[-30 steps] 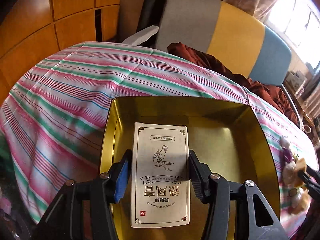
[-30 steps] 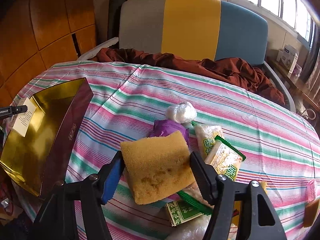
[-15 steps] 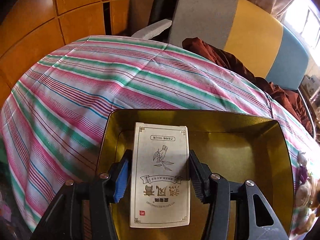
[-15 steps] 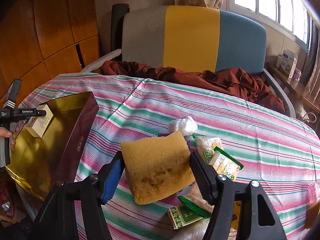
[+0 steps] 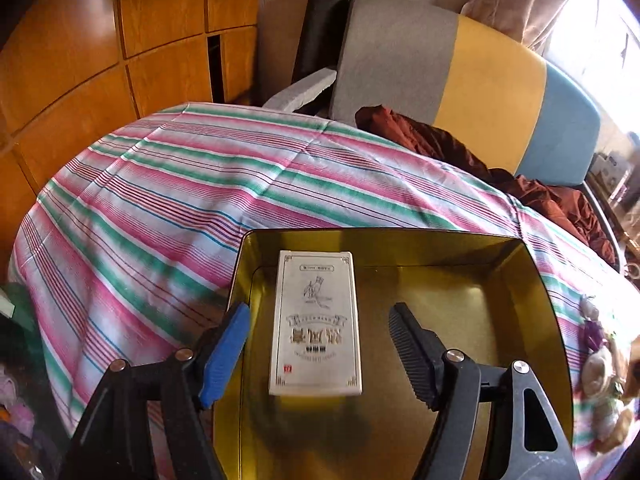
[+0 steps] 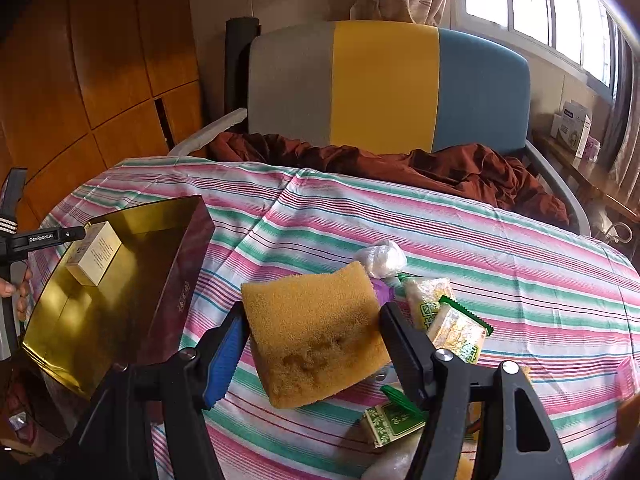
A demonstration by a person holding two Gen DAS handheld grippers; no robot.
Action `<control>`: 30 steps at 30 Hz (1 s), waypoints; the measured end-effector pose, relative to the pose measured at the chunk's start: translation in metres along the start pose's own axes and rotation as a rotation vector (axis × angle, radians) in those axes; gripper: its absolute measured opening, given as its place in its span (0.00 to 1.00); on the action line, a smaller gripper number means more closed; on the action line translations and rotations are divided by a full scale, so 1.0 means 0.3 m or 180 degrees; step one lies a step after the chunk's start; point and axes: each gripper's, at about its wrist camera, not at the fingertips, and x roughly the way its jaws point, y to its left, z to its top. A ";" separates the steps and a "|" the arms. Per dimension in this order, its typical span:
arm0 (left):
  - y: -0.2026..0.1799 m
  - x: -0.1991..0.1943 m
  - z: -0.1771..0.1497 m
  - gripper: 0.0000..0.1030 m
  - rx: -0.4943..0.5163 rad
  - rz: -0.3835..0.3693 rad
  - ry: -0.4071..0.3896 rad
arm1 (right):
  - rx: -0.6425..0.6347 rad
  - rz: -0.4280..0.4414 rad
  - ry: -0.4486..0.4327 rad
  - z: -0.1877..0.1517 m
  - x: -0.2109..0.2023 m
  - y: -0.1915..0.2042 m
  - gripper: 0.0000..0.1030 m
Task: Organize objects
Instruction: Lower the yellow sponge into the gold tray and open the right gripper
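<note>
Tongs in the left hand (image 5: pixel 319 336) just having been opening — now standing wide, blue pad and black ribbed pad both clear of the small white carton (image 5: pixel 316 322) lying flat between them. Carton resting face up on the floor of the gold-lined tin (image 5: pixel 516 280), close to its left wall, printed side showing. Seen from the right wrist view as a pale box (image 6: pixel 94 254) sitting in the far end of the same tin (image 6: pixel 176 280), whose outer side is showing dark maroon, with the left tool's black finger hanging just above it and bare fingers (image 6: pixel 22 292) wrapping the handle at the frame's edge.

Tongs in the right hand (image 6: pixel 314 334) closing on the yellow sponge (image 6: pixel 316 328) — pads pressing its two sides, block lifted clear of the striped tablecloth (image 6: pixel 500 248) and tilting. Below and beside it, lying in a loose heap: green-and-white snack packets (image 6: pixel 460 330), a purple wrapper mostly hidden, a crumpled clear plastic ball (image 6: pixel 380 258). Behind the table, sitting against the wall, a grey, yellow and blue chair back (image 6: pixel 384 84) with rust-brown cloth (image 6: pixel 440 168) bunched on its seat.
</note>
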 end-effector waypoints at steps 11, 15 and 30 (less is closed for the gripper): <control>0.019 -0.245 -0.125 0.77 -0.0007 -0.0236 -0.0329 | -0.0098 0.0283 0.0006 0.002 -0.032 0.223 0.66; 0.031 -0.292 -0.184 0.78 -0.0016 -0.0242 -0.0349 | -0.0309 0.0458 -0.0027 0.005 -0.052 0.358 0.66; 0.075 -0.392 -0.312 0.81 0.0030 -0.0127 -0.0443 | -0.0625 0.0498 0.0236 -0.030 0.047 0.615 0.67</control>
